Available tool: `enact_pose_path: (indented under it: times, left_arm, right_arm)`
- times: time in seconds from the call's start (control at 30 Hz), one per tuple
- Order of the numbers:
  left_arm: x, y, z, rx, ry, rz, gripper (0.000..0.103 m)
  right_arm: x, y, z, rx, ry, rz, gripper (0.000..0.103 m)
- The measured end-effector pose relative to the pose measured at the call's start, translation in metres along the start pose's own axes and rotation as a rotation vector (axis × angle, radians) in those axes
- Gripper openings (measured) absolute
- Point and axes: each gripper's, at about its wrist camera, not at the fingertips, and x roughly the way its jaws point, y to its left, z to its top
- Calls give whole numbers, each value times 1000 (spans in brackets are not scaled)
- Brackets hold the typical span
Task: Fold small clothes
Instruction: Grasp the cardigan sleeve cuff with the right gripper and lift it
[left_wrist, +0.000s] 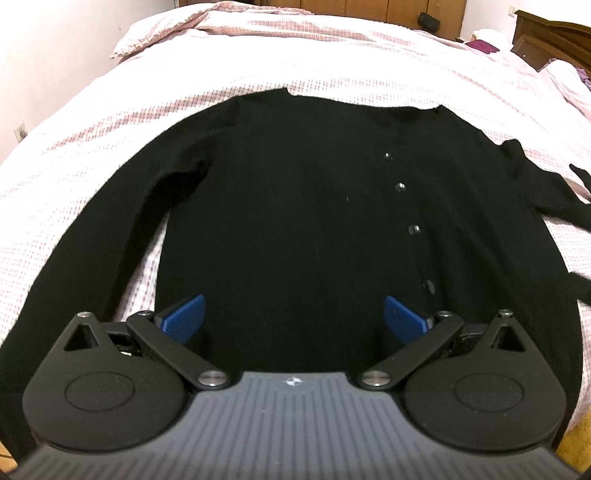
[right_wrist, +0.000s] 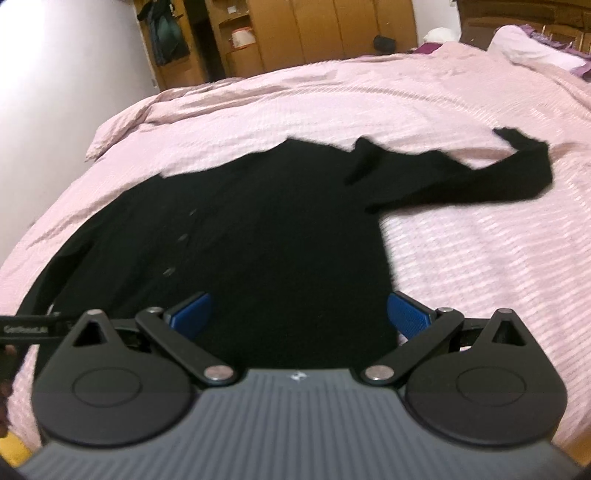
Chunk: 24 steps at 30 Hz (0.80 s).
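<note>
A black buttoned cardigan (left_wrist: 295, 206) lies spread flat on the bed, front up, with a row of buttons (left_wrist: 400, 186) down its right half. Its left sleeve (left_wrist: 92, 236) curves down along the left side. In the right wrist view the cardigan (right_wrist: 258, 240) has its right sleeve (right_wrist: 480, 181) stretched out to the right. My left gripper (left_wrist: 293, 317) is open and empty just above the cardigan's near hem. My right gripper (right_wrist: 299, 314) is open and empty over the hem near the right side seam.
The bed carries a pink checked cover (left_wrist: 332, 59) with a pillow (right_wrist: 524, 40) at the far right. Wooden wardrobes (right_wrist: 314, 29) stand behind the bed. The left gripper's body (right_wrist: 26, 328) shows at the left edge of the right wrist view.
</note>
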Motion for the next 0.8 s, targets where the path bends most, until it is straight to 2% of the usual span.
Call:
enact_pose_path:
  times: [0.13, 0.27, 0.57, 0.77, 0.8]
  left_arm:
    - [8, -6, 14, 21, -9, 12, 103]
    - [19, -14, 29, 33, -7, 7, 103]
    - [50, -25, 35, 24, 28, 31, 103]
    - [70, -31, 29, 16, 46, 56, 103]
    - [72, -31, 28, 19, 42, 58, 103]
  right_arm:
    - [0, -33, 23, -3, -33, -74, 103]
    - [4, -78, 49, 47, -58, -136, 103]
    - [40, -216, 114, 316, -124, -290, 103]
    - [70, -283, 137, 473, -146, -291, 103]
    - [75, -293, 141, 505, -150, -285, 100]
